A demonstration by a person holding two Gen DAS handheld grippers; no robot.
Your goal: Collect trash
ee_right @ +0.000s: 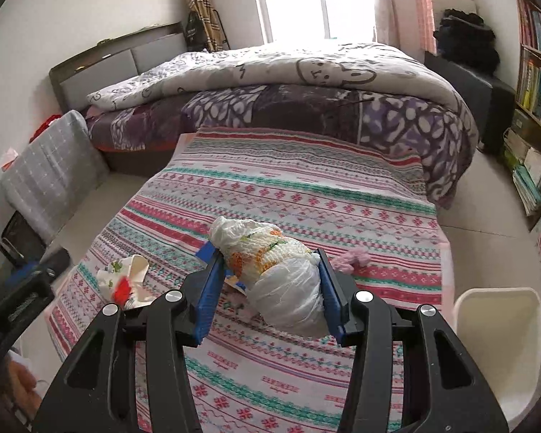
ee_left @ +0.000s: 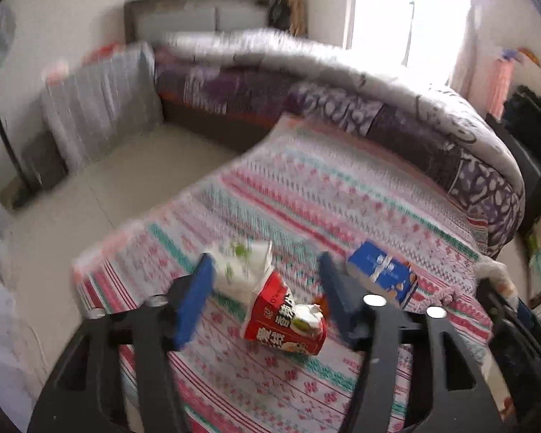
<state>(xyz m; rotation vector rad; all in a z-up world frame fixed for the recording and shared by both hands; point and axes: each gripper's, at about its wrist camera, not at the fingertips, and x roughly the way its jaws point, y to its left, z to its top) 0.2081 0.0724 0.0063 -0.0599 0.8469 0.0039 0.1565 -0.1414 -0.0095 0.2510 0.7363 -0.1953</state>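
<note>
Patterned cloth [ee_right: 288, 187], bed quilt [ee_right: 306, 72] (rabbit print), bookshelf [ee_right: 537, 54]

You're in a home bedroom: bed [ee_right: 306, 83] w/ quilt, padded headboard [ee_right: 119, 61], window [ee_right: 295, 0], bookshelf [ee_right: 537, 72] packed w/ books, tiled floor [ee_right: 487, 195].

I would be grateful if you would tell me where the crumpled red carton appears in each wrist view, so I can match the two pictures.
Left wrist view: the red carton lies low in the centre on the striped cloth, between the open fingers of the left gripper.
Right wrist view: only a red patch shows at lower left, beside the white wrapper.
Shared landmark: the purple quilt.
</note>
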